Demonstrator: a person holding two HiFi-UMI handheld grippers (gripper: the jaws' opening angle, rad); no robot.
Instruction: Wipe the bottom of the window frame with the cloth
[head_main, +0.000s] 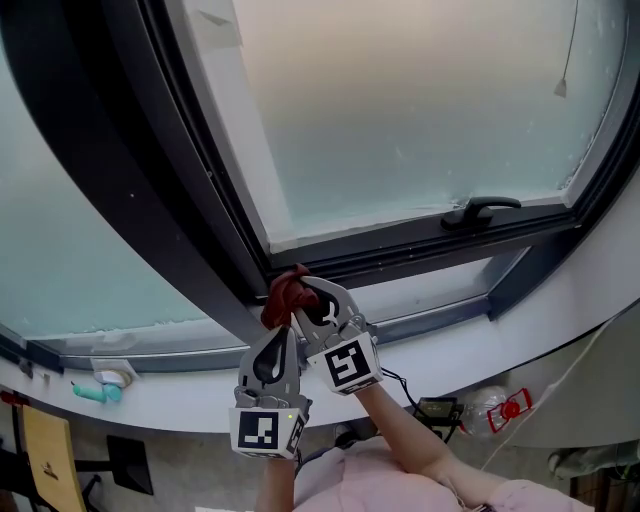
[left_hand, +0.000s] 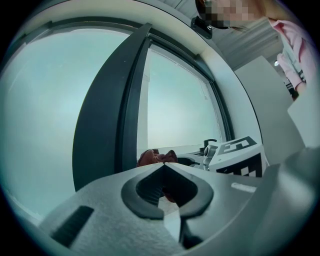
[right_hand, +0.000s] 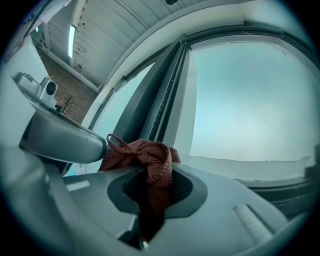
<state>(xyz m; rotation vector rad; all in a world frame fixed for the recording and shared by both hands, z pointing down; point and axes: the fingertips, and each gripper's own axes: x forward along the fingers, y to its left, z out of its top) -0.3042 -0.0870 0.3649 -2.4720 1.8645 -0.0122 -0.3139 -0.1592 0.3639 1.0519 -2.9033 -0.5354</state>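
Pink sleeve (head_main: 372, 478) and forearm fill the 6 o'clock edge of the head view, and both grippers rise from there, side by side and touching. Right gripper (head_main: 306, 294) has its jaws pressed on the cloth (head_main: 283, 298): in the right gripper view the red-brown cloth (right_hand: 150, 159) runs down through the hollow between the jaws and is bunched over their tips. Left gripper (head_main: 289, 334) stands at 7 o'clock from the right one, with its tips just under the cloth. In the left gripper view its jaw tips meet, the cloth (left_hand: 154, 157) sits just past them, and a dark red bit shows in the hollow; I cannot tell if it is caught there. Seen from the head, the cloth lies against the dark frame (head_main: 190, 190), where the slanted bar meets the lower rail. At 3 o'clock from the cloth a black handle (head_main: 482, 210) sits on that rail. At 8 o'clock, well apart, a green thing (head_main: 96, 393) lies on the white sill (head_main: 180, 398).
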